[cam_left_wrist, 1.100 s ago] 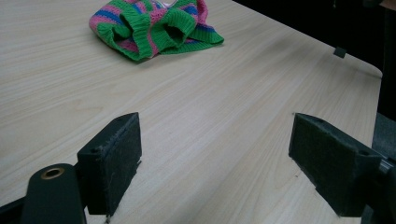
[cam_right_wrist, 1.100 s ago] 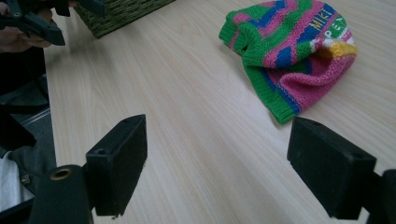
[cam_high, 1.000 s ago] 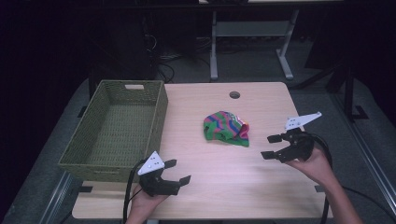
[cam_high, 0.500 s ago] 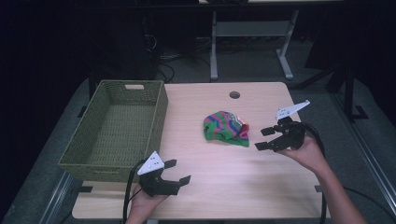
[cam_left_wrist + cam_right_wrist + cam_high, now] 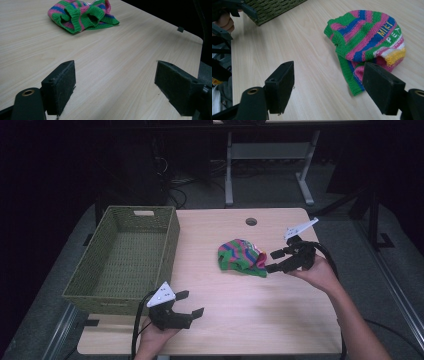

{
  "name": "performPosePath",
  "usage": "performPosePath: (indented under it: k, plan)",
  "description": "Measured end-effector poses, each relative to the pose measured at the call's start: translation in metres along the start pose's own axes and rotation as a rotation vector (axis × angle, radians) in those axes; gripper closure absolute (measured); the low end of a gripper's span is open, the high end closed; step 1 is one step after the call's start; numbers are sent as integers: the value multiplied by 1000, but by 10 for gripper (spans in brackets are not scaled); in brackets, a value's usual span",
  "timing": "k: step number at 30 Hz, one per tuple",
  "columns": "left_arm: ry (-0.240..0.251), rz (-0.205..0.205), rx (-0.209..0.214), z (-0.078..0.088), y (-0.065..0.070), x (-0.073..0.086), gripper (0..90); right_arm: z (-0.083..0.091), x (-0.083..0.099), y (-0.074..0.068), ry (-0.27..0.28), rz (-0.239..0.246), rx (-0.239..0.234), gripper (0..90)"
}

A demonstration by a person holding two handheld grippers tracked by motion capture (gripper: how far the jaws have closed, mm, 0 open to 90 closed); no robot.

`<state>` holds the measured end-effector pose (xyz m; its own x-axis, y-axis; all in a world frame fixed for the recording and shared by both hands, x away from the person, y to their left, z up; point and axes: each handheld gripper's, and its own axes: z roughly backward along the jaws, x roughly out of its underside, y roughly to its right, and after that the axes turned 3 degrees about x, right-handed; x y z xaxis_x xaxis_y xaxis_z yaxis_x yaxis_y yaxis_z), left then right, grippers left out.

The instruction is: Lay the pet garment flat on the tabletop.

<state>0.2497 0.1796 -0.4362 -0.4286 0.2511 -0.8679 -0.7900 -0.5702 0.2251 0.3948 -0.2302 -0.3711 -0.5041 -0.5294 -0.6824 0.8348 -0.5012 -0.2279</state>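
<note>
Striped sweater [image 5: 241, 257] on table [image 5: 280, 310], just beyond right gripper's [image 5: 272, 261] parted, empty fingers [image 5: 280, 86].

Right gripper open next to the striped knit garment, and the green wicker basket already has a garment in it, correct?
Not quite: the green woven wicker basket is empty, as the high view shows. The one pink, green and blue striped knit garment lies on the light wooden table. The rest holds: the right gripper is open right beside the garment, nothing between its jaws.
</note>
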Motion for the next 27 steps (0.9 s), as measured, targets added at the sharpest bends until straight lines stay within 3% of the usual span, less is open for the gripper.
performPosePath:
  k: [19,27]
  plan:
    - [-1,-4,5,-1,1,-1,167,-24,-31,11,-36,1,-3,270]
    - [-1,-4,12,-1,1,-1,167,-42,-40,16,-59,-7,-9,273]
